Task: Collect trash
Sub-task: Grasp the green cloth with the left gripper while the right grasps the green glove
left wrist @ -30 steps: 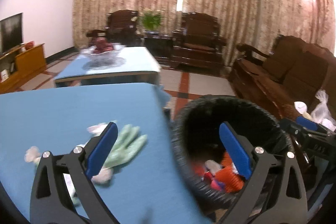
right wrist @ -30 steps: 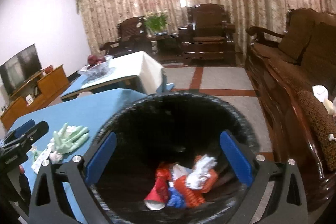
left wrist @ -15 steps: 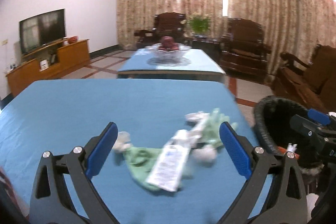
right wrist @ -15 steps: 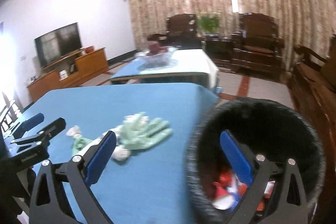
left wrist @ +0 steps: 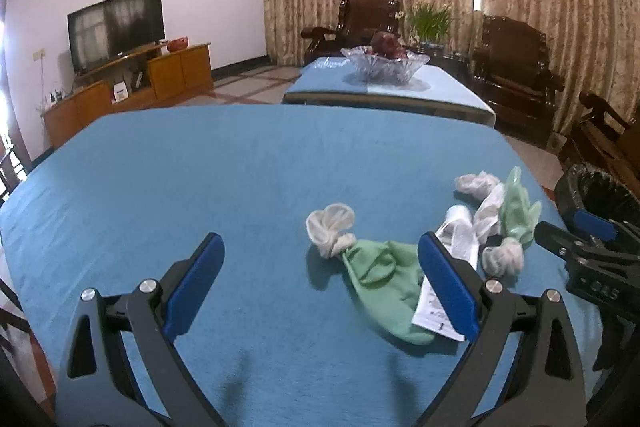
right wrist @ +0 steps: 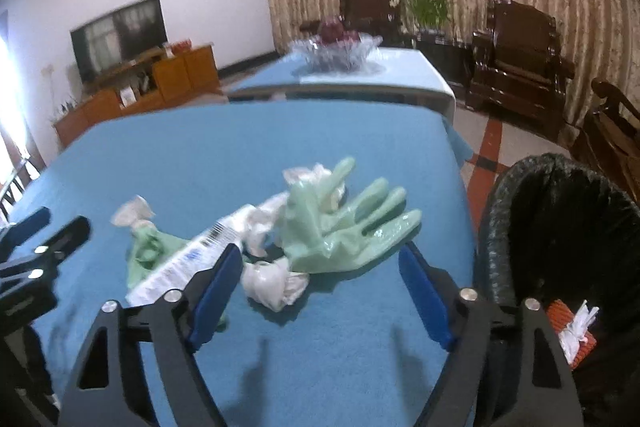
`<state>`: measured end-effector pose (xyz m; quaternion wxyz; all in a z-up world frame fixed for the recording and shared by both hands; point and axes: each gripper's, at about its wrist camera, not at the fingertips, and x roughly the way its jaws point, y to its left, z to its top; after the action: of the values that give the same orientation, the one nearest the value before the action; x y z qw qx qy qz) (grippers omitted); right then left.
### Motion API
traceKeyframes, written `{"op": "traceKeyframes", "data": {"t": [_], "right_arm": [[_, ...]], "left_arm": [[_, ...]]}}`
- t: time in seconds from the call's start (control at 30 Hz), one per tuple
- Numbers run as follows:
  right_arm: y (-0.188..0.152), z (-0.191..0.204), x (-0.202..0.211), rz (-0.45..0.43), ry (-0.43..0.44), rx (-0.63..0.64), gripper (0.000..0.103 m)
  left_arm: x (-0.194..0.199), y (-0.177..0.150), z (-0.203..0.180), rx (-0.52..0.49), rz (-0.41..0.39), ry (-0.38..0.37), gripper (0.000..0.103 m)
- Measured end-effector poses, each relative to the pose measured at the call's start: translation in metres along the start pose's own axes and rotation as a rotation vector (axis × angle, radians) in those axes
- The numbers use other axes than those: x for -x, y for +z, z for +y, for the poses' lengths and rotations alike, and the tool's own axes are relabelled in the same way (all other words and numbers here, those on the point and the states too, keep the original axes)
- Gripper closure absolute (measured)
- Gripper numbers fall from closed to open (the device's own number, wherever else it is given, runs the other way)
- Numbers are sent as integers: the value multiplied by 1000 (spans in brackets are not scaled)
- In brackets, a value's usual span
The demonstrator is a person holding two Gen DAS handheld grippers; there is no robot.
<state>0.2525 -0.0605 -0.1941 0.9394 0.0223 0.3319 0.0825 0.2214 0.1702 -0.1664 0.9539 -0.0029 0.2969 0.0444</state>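
Hovering my right claw (right wrist: 320, 287), jaws spread and empty, just short of the green glove (right wrist: 344, 227), its fingers pointing toward the bin (right wrist: 560, 227)

Gloves (right wrist: 344, 227) and wrappers (left wrist: 448, 275) on table (left wrist: 200, 187); bin (right wrist: 560, 227) right of table.
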Motion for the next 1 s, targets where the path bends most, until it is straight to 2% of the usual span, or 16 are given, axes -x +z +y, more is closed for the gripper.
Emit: {"op": "traceKeyframes", "data": {"t": [0.3, 0.4, 0.73, 0.87, 0.9, 1.0], "right_arm": [[3, 0, -32, 72, -26, 28, 38], [3, 0, -40, 99, -10, 26, 41], [1, 2, -38, 99, 66, 39, 80], [0, 0, -31, 82, 74, 33, 83], [0, -1, -29, 78, 77, 30, 83], [-1, -1, -23, 65, 86, 25, 84]], "left_arm": [[-27, -4, 0, 9, 46, -19, 8], [-34, -7, -2, 7, 60, -26, 8], [-63, -7, -14, 32, 140, -52, 9], [-75, -9, -16, 39, 194, -65, 24], [-79, -10, -15, 49, 210, -75, 25], [-85, -11, -13, 78, 235, -116, 39]]}}
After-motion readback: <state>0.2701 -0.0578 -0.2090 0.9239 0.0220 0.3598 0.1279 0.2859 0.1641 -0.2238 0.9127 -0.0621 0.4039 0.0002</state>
